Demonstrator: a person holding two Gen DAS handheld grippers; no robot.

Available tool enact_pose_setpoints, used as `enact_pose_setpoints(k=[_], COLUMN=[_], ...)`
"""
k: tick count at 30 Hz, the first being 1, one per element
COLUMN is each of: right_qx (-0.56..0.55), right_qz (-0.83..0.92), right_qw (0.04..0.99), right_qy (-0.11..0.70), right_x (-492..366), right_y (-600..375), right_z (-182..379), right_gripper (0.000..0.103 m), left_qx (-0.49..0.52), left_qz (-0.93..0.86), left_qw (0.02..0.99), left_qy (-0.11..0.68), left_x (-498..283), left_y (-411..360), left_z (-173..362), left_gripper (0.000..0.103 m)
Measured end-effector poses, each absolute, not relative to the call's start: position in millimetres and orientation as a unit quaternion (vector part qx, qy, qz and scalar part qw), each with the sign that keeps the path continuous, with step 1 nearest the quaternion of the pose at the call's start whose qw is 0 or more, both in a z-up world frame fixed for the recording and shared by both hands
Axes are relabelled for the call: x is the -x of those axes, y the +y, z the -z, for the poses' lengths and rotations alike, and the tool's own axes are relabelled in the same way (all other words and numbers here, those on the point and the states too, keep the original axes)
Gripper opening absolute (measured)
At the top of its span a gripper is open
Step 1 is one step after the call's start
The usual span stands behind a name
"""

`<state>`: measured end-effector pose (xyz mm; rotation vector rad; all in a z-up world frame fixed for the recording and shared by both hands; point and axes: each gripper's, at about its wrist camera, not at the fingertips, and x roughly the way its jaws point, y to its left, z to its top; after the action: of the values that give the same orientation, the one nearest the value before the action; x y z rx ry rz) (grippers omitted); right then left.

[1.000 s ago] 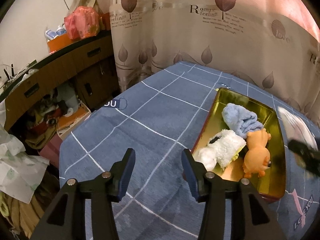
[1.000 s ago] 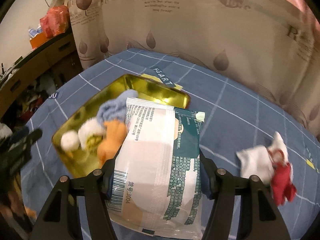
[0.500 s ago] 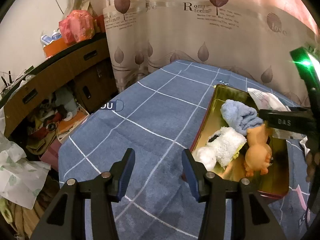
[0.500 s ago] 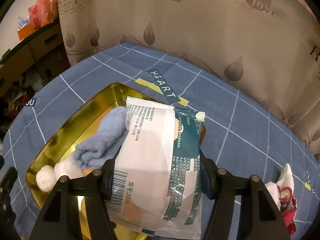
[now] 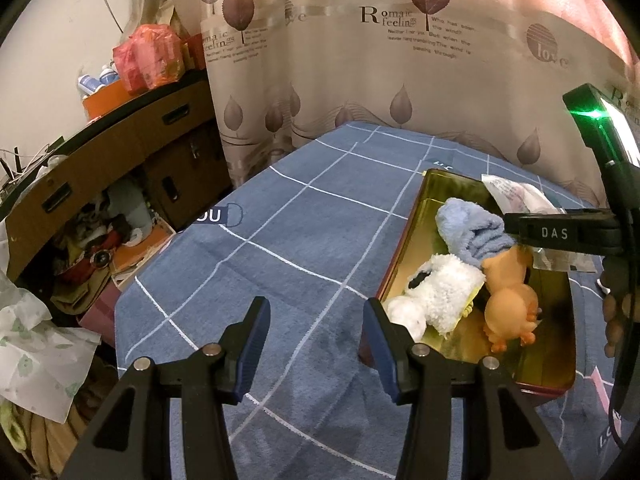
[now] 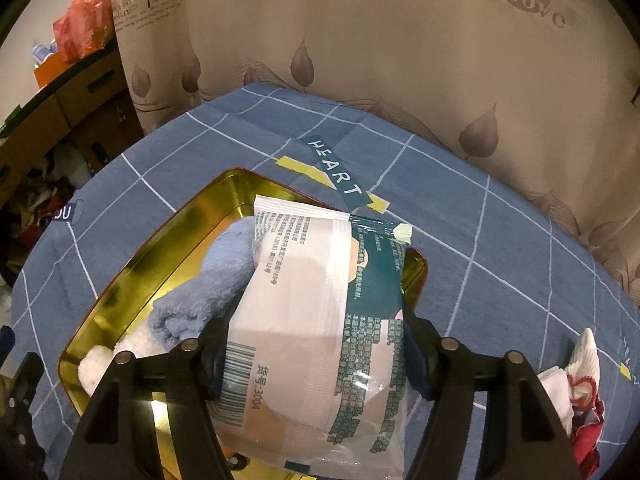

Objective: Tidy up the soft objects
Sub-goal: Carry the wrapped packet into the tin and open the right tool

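Right now your work lies on a blue bedcover with a white grid, backed by a beige leaf-print curtain; a brown cabinet with cluttered shelves stands off its left edge. A shallow gold metal tray sits toward the cover's right side, holding a rolled light-blue towel, a fluffy white plush and an orange rubber toy animal.

Your left gripper hovers wide apart over bare cover by the tray's near left corner, gripping nothing. Your right gripper has a white-and-teal plastic-wrapped packet between its fingers above the tray's right end, and its jaws are opening; you cannot tell whether the pads are pressing on the wrapper.

A crumpled white-and-red cloth lies near the cover's right edge, partly cut off. The packet hides much of the tray in the right wrist view.
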<state>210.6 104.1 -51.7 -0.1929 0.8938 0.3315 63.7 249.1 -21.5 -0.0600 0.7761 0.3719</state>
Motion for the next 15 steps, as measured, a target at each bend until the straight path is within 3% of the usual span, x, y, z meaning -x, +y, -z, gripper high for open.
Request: enact_pose_setpoints(k=[6,15], right_qx=[0.079,0.099], right_qz=[-0.17,-0.18], right_qw=[0.888,0.895], right_qy=[0.419,0.396], right_x=[-208,-185], right_y=[102,104], right_z=[44,35], right_gripper=[0.078,0.082], left_qx=[0.029,0.026], left_qz=[-0.181,-0.175], left_qw=[0.909,0.91], left_qy=[0.375,0.376], left_x=[-64,-66], left_y=[250,248], left_z=[21,21], left_gripper=[0.05,0.05])
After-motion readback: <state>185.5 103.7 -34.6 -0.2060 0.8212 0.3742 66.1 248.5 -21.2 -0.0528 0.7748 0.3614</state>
